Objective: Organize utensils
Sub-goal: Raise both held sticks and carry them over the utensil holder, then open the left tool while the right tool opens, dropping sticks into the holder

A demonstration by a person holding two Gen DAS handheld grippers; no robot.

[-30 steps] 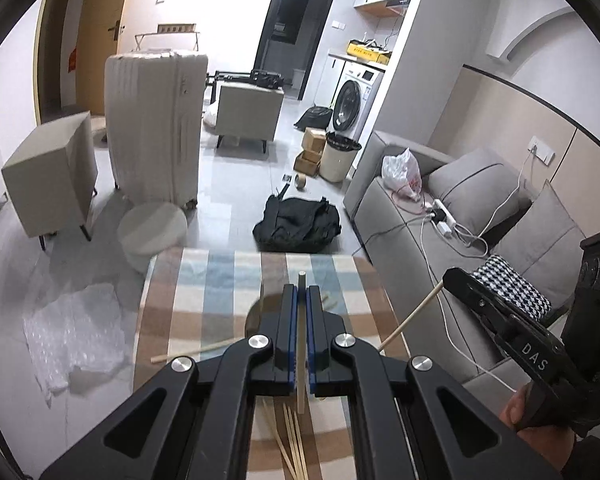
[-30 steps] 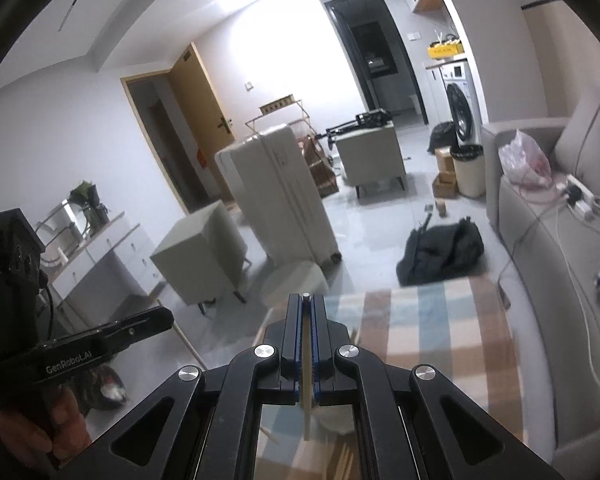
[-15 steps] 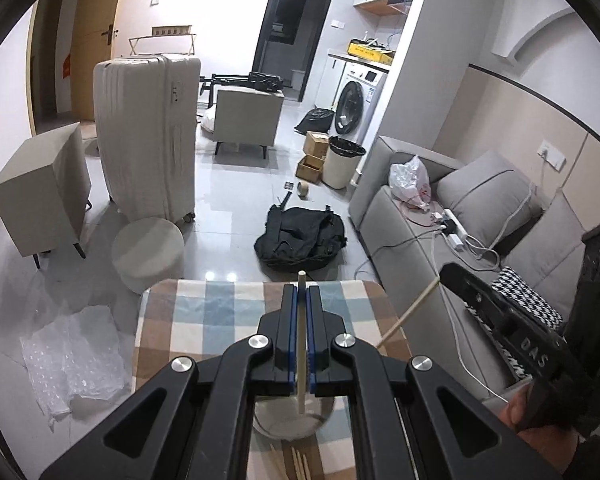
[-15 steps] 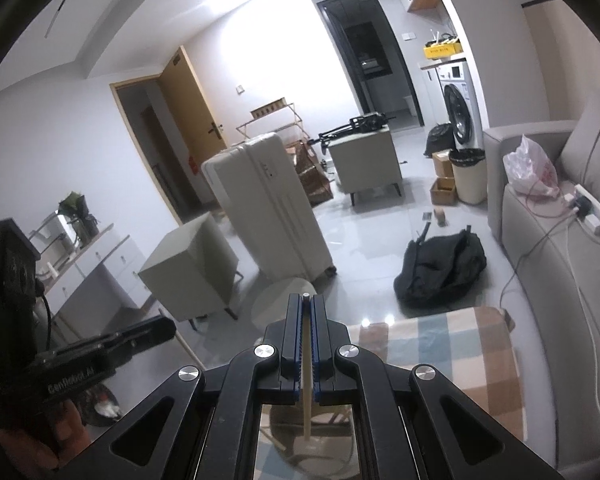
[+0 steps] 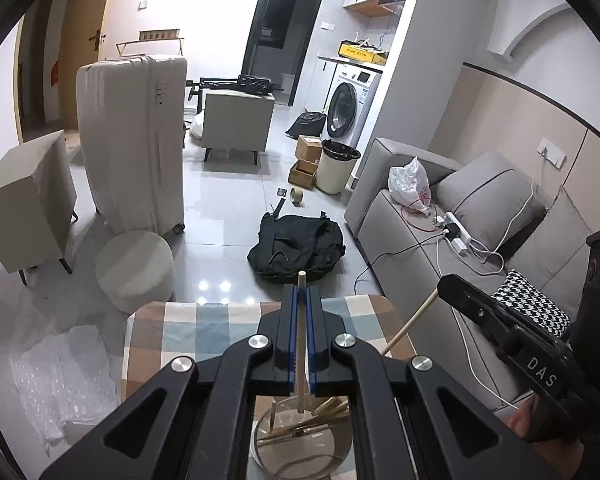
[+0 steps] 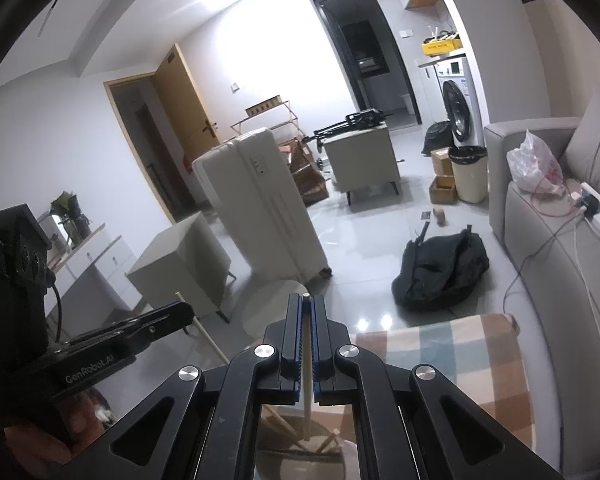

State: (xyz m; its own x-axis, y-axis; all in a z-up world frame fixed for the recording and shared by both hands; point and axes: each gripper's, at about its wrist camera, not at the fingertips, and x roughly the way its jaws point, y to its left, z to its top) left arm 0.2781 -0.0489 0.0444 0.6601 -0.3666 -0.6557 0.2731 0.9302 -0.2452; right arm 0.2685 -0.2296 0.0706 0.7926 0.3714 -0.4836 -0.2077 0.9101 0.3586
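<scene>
The left gripper (image 5: 300, 336) has its jaws closed on a pale wooden chopstick (image 5: 301, 344), held upright between the blue pads; the stick's top pokes out above the fingertips and its lower end hangs inside the rim of a clear glass jar (image 5: 300, 446); the jar stands on the desk (image 5: 172, 332), which is covered with a checked cloth of blue, brown and cream squares, and it holds several more wooden chopsticks (image 5: 320, 420) leaning at angles; the jar sits toward the near edge of the desk, below both grippers.

The right gripper (image 6: 307, 344) has its jaws closed on a second chopstick (image 6: 307, 408), also upright, its lower end inside the same jar (image 6: 300, 456) among the leaning sticks; in the left wrist view this gripper (image 5: 452, 288) shows at the right edge, with its stick slanting down toward the desk's right edge; a hand (image 5: 520, 426) grips its handle.

Beyond the far edge of the desk the floor carries a round grey stool (image 5: 134, 268), a tall white suitcase (image 5: 134, 144) and a black bag (image 5: 296, 246); a grey sofa (image 5: 412, 240) runs along the right side.
</scene>
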